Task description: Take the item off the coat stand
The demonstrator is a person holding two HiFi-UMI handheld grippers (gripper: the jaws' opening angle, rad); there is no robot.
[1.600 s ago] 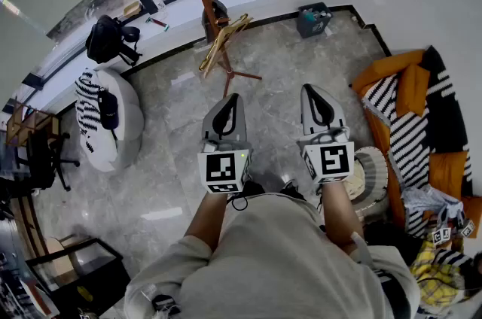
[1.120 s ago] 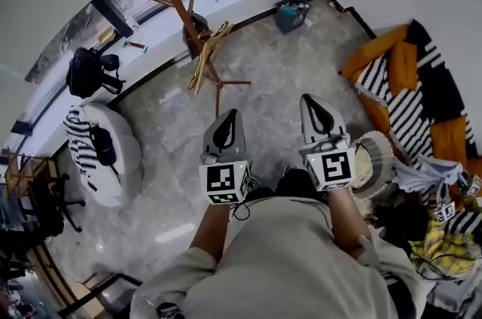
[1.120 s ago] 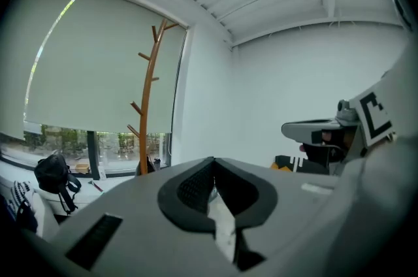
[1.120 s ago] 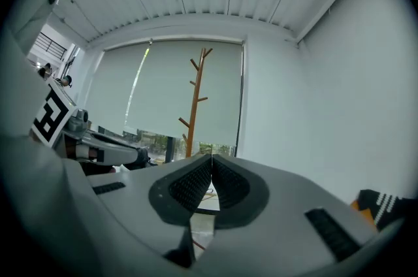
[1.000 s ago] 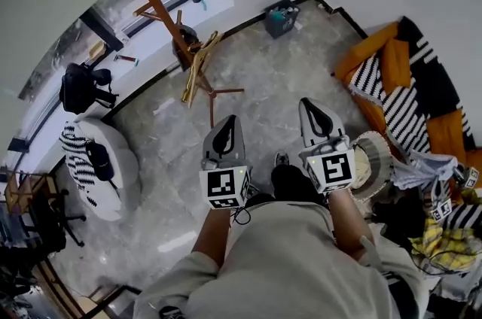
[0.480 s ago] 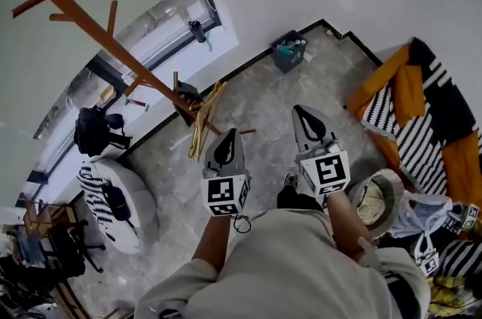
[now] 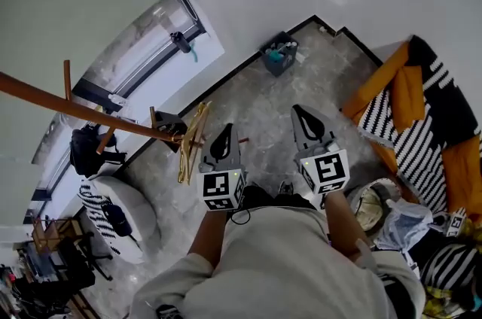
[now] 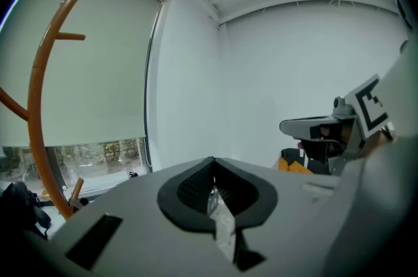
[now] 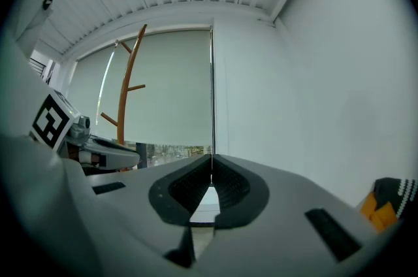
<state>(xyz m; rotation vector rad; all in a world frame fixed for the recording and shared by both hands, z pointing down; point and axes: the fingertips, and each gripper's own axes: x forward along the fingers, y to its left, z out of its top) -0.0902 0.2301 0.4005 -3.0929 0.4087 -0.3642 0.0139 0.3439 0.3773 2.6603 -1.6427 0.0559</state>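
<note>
**While both tongs are shut and empty, nothing is taken yet**

Head view: left tongs and right tongs point ahead, likely for the approach. The coat stand leans in at left, a dark item on its peg, above marble floor.

Left gripper view: jaws together, stand far left.

Right gripper view: jaws together, nothing held; blind, white wall.

Both rigs look like the same build: the left gripper and right gripper have smooth light-grey shells tapering to a point. Each has a black teardrop cutout lined with ribbed black pads. Each carries a white marker cube with black squares (the right one's bolder). A thin black cable loops under the left cube. The person wears a beige short-sleeved tee.
</note>
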